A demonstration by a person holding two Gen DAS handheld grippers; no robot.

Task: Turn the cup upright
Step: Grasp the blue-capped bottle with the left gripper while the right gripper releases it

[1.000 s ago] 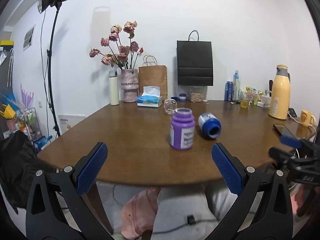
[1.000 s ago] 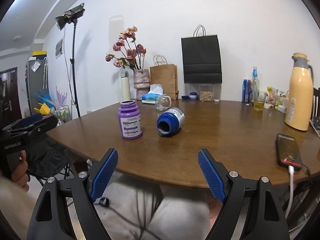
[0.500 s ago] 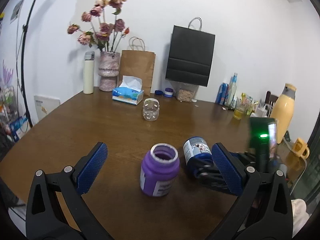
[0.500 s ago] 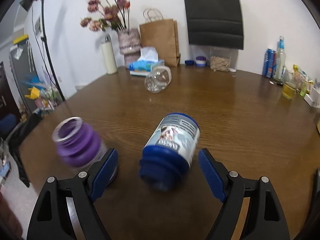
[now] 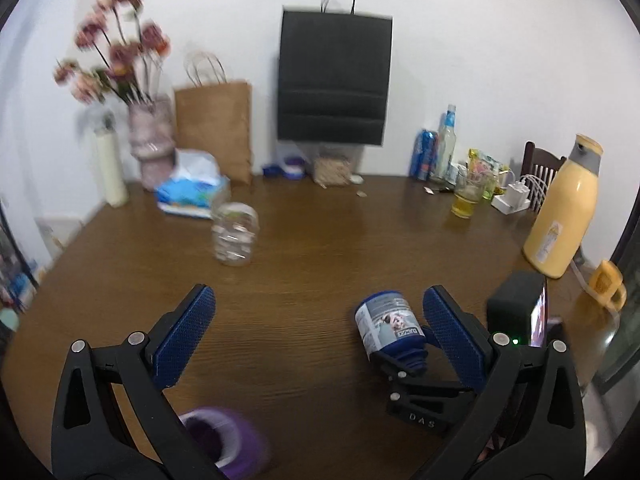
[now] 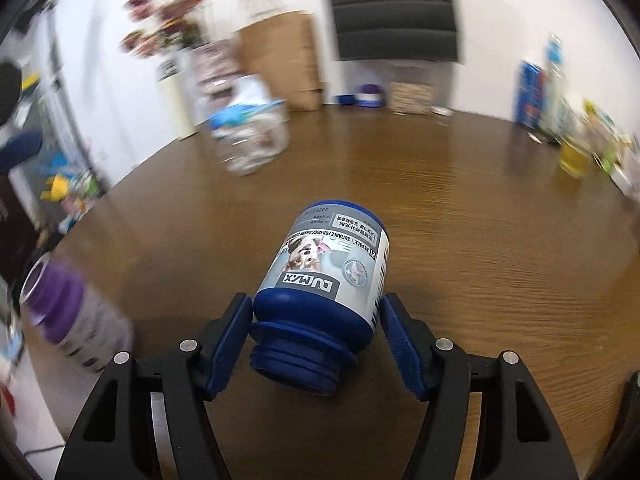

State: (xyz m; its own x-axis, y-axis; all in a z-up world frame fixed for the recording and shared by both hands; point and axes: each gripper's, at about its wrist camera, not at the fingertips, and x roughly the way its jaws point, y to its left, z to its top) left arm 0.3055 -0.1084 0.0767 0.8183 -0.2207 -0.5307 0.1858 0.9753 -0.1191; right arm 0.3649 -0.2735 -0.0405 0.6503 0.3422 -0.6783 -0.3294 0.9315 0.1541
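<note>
A blue jar [image 6: 324,280] with a grey dog-picture label lies on its side on the brown table [image 6: 480,216], its open mouth toward my right gripper [image 6: 316,320]. The right gripper's blue fingers [image 6: 230,332] press both sides of the jar near its neck. The jar also shows in the left wrist view [image 5: 388,328], with the right gripper [image 5: 404,364] at its mouth end. My left gripper [image 5: 320,328] is open and empty over the table, left of the blue jar.
A purple jar [image 6: 68,312] stands upright at the left, also low in the left wrist view [image 5: 228,444]. A clear jar [image 5: 234,234] lies farther back. A tissue box [image 5: 192,192], flower vase [image 5: 150,140], paper bags, drinks and a yellow thermos [image 5: 564,216] line the far and right edges.
Both grippers moved forward over the table. The right gripper has closed its fingers onto the blue jar's neck end. The purple jar has slid toward the bottom of the left view.
</note>
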